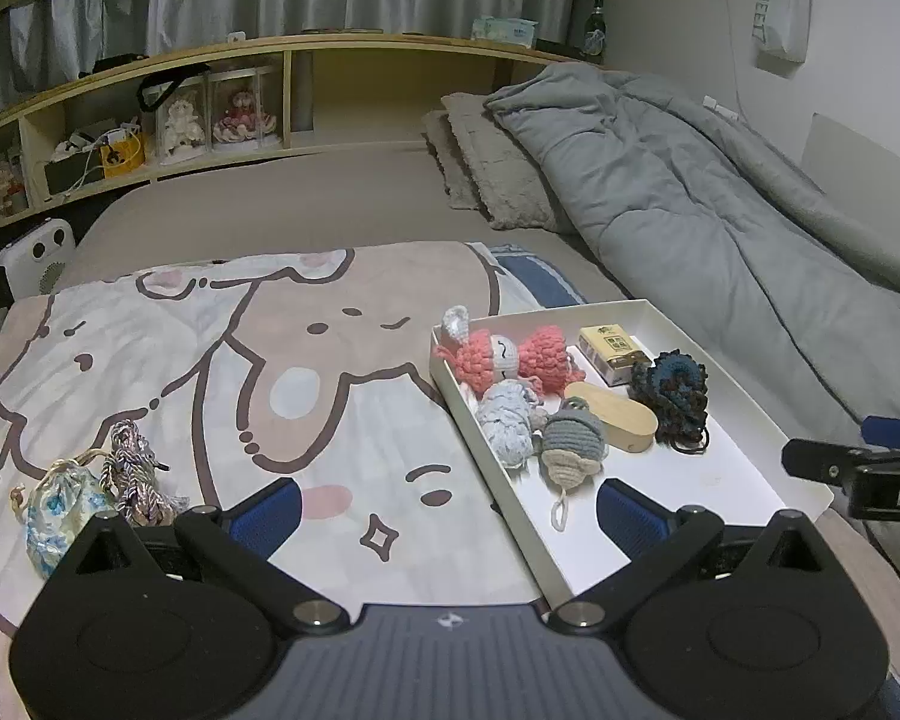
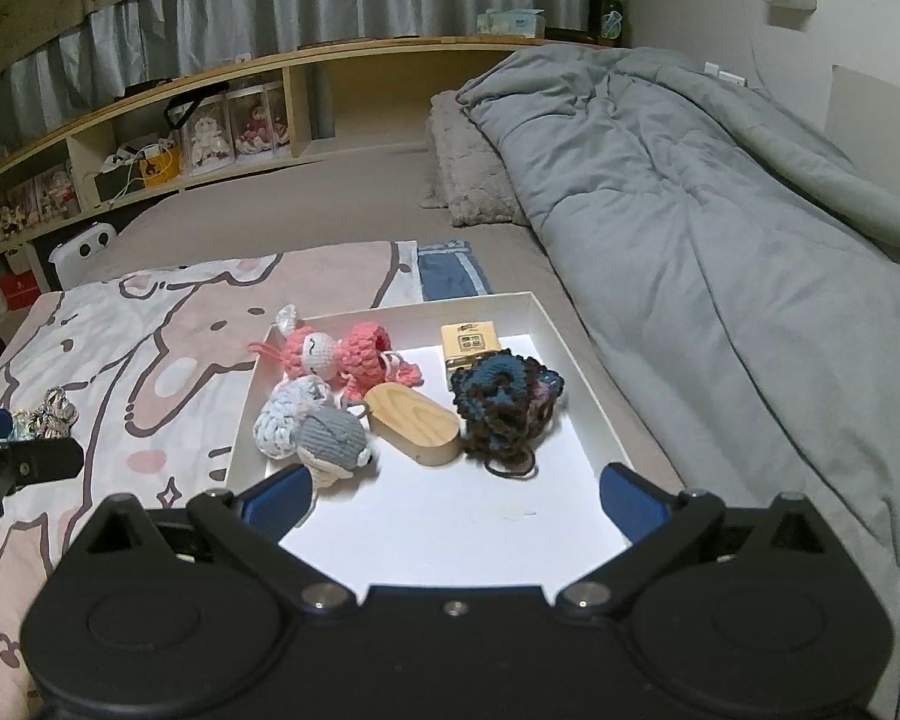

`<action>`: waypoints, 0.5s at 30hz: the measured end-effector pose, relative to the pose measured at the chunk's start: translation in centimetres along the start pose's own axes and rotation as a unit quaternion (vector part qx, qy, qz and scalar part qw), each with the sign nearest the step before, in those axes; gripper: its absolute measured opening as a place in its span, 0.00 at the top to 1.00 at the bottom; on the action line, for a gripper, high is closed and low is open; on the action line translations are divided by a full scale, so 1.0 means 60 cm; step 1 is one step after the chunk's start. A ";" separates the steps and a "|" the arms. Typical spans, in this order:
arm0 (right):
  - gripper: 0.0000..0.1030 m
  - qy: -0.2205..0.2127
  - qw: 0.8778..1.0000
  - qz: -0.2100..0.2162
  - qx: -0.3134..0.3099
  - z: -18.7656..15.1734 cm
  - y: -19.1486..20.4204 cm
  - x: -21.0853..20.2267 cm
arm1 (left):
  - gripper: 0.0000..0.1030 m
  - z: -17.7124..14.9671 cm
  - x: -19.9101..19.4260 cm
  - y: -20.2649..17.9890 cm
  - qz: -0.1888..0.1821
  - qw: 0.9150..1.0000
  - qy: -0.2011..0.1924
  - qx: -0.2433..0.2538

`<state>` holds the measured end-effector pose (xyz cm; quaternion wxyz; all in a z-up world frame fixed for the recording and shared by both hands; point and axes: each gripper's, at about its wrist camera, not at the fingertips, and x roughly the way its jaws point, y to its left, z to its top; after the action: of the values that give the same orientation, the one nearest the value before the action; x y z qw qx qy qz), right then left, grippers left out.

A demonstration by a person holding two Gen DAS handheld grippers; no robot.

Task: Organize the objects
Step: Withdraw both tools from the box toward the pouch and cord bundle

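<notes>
A white tray (image 1: pixel 744 456) lies on the bed and holds a pink crochet doll (image 1: pixel 504 357), a pale blue crochet piece (image 1: pixel 506 420), a grey crochet piece (image 1: pixel 573 441), a wooden oval box (image 1: pixel 618 420), a small yellow box (image 1: pixel 612 351) and a dark crochet scrunchie (image 1: pixel 675 393). A floral pouch (image 1: pixel 54 507) and a braided cord bundle (image 1: pixel 135 474) lie on the cartoon blanket (image 1: pixel 210 360) at the left. My left gripper (image 1: pixel 447 516) is open and empty over the blanket beside the tray. My right gripper (image 2: pixel 453 504) is open and empty above the tray's near end (image 2: pixel 450 540).
A grey duvet (image 1: pixel 690 210) and grey pillows (image 1: pixel 486 162) lie at the right and back. A wooden shelf (image 1: pixel 150 120) with dolls and boxes runs along the far side. A white fan heater (image 1: pixel 36 261) stands at the left.
</notes>
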<state>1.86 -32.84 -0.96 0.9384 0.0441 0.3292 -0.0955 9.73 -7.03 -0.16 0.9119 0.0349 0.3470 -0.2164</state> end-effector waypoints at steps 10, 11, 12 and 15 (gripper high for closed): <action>0.00 -0.004 1.000 0.028 0.005 0.009 0.040 0.023 | 0.00 -0.004 -0.005 0.056 0.027 0.999 -0.009 -0.027; 0.00 -0.005 0.999 0.031 0.005 0.010 0.046 0.026 | 0.00 -0.004 -0.005 0.063 0.033 0.999 -0.011 -0.029; 0.00 -0.007 0.999 0.033 0.006 0.012 0.053 0.030 | 0.00 -0.004 -0.006 0.069 0.040 0.999 -0.015 -0.031; 0.00 -0.009 0.999 0.042 0.012 0.019 0.068 0.040 | 0.00 -0.003 -0.011 0.089 0.057 0.997 -0.027 -0.036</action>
<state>5.26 -29.35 -1.51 0.9439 0.0687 0.3174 -0.0604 11.41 -1.89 -0.33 0.9324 0.0162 0.3275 -0.1522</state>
